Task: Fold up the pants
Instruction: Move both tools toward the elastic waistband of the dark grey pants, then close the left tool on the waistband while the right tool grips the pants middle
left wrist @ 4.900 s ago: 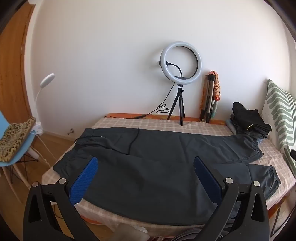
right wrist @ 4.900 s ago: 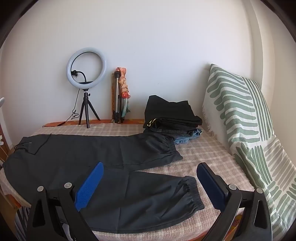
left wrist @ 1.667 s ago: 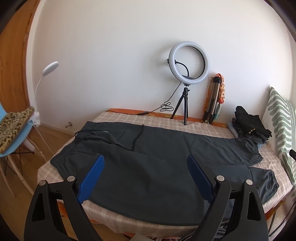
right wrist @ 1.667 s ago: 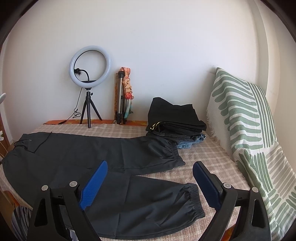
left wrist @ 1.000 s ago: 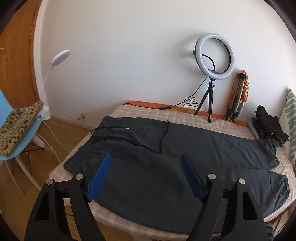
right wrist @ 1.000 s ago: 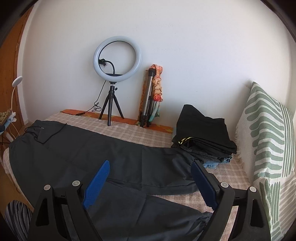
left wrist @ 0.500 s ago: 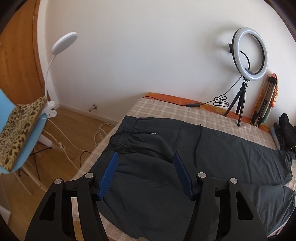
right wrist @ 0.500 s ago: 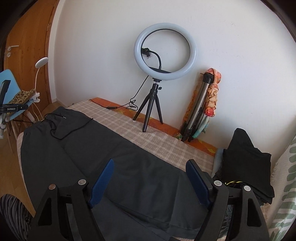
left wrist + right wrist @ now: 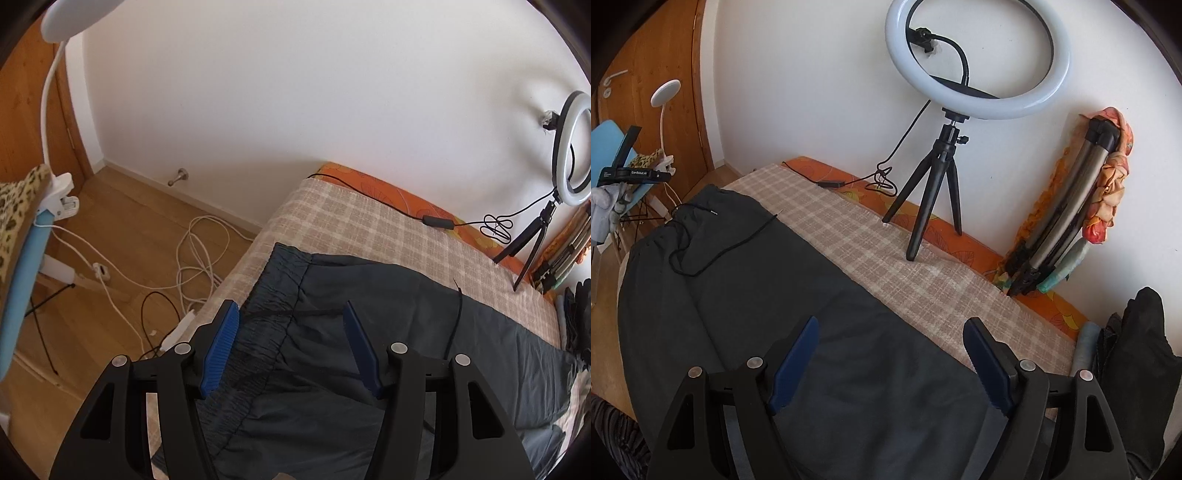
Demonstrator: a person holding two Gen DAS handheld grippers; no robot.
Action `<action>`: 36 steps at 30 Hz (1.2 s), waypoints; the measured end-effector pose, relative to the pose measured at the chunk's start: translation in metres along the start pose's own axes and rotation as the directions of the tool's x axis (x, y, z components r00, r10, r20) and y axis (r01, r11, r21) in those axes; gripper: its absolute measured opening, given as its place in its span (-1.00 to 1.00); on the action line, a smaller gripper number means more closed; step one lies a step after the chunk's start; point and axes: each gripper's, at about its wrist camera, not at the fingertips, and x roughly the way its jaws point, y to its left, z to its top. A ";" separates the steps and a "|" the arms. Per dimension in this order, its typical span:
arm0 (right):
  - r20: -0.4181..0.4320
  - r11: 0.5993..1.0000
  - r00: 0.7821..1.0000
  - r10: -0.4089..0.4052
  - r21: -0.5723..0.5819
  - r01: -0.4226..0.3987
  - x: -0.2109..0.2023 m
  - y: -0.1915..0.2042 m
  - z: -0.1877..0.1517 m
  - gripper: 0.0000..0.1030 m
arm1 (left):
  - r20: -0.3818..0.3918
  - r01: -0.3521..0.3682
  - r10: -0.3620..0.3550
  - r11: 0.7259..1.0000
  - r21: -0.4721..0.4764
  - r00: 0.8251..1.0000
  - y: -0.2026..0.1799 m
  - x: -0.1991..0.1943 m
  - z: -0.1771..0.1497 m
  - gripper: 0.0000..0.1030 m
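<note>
Pants (image 9: 369, 369) lie spread flat on the bed (image 9: 362, 225), dark grey, waistband end toward the bed's foot and legs running off toward the stack of folded clothes (image 9: 1137, 350); laid out flat like this, presumably so edges and corners can be reached for a clean fold. Left hand-held gripper (image 9: 291, 347) hangs just over the elastic waistband (image 9: 273, 295), angled down, blue pads (image 9: 221, 343) to either side of the gathered band with a gap on both sides; jaws closing, cloth beneath them but nothing pinched yet. Waistband sits directly ahead of and below its tips, drawstring (image 9: 456, 317) trailing off ahead and to its right. Likely placement reason: waist is the natural anchor corner for the first fold. Right hand-held gripper (image 9: 890, 362) hovers over the mid-length of the upper leg, jaws wide apart, empty, no contact visible; far edge of the pants lies just ahead of its tips, checked bedcover beyond. Ring light (image 9: 975, 59) on its tripod stands farther ahead against the wall, well clear of the cloth; its cable (image 9: 827, 182) lies along the bed's far edge, near the waist end, a possible snag. Fold not yet begun, by my reading: both legs lie side by side, unlapped. Loose drawstring on top may get caught in the crease.
</note>
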 end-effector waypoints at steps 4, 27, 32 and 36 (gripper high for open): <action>-0.063 0.999 0.997 0.037 -0.029 -0.039 0.043 -0.001 0.005 0.61 | -0.049 0.034 -0.034 0.999 0.013 0.998 0.002 0.038 0.013 0.13; -0.233 0.987 0.962 0.144 -0.035 -0.156 0.173 -0.030 -0.011 0.78 | -0.114 -0.049 0.063 0.992 0.117 0.991 -0.017 0.150 0.030 -0.17; -0.222 0.985 0.960 0.169 -0.008 -0.175 0.170 -0.034 -0.015 0.69 | -0.085 -0.054 0.065 0.991 0.125 0.994 -0.014 0.142 0.031 -0.58; -0.217 0.979 0.958 0.187 -0.038 -0.200 0.158 -0.022 -0.016 0.05 | -0.067 -0.072 0.085 0.982 0.175 0.994 -0.022 0.135 0.030 -0.81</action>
